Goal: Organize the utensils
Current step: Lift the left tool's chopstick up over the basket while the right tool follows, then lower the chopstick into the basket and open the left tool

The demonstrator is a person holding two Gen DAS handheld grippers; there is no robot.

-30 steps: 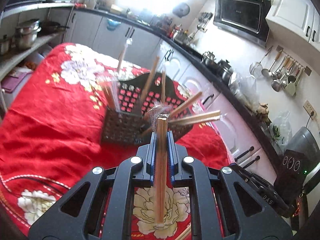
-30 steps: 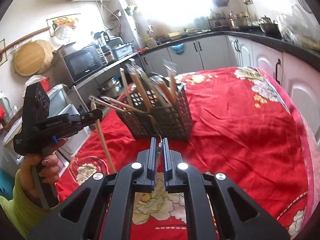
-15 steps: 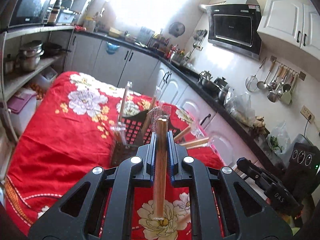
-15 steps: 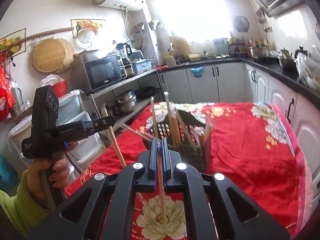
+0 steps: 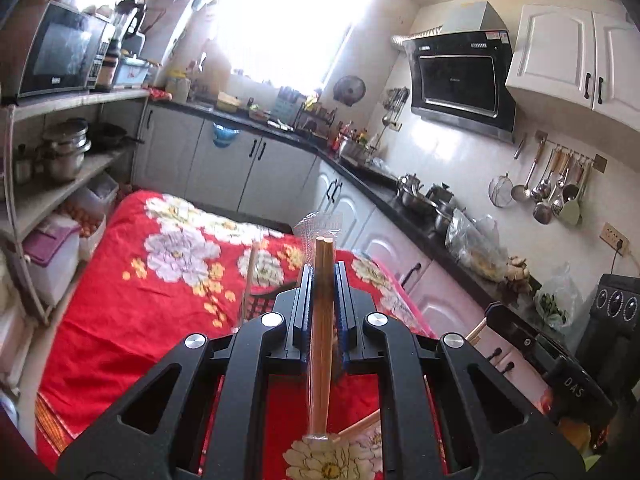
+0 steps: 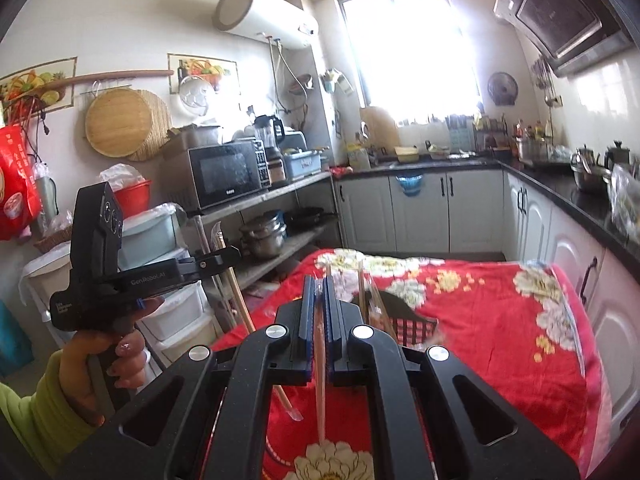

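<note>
1. Wood: a wrapped pair of chopsticks point(image 5: 322, 332) stands clamped between the narrow jaws of your left gripper point(image 5: 323, 280), its clear sleeve poking out above the fingertips and its lower end hanging over the red floral cloth point(image 5: 132, 320).
2. Your right gripper point(image 6: 320, 300) holds a second, thinner wrapped pair point(image 6: 319, 380), jaws pinched tight on it; it runs down between the fingers towards the cloth.
3. Black perforated basket point(image 6: 404, 322): it sits on the cloth just ahead of and below both grippers, mostly hidden behind the fingers. Several sticks point(image 6: 370, 296) already stand upright in it.
4. Progress, as a judgement: part done. Some utensils are in the basket, and two pairs are held in the air, both yet to be placed.
5. One loose stick point(image 5: 358, 426) lies on the cloth near you and looks left to collect. How many more remain, you cannot tell.
6. Left wrist view only: the loose stick, and the wall rail of ladles point(image 5: 556, 188).
7. Right wrist view only: your left hand point(image 6: 102, 354) on its grip, its pair slanting down off the table edge, and the basket's rear wall.
</note>
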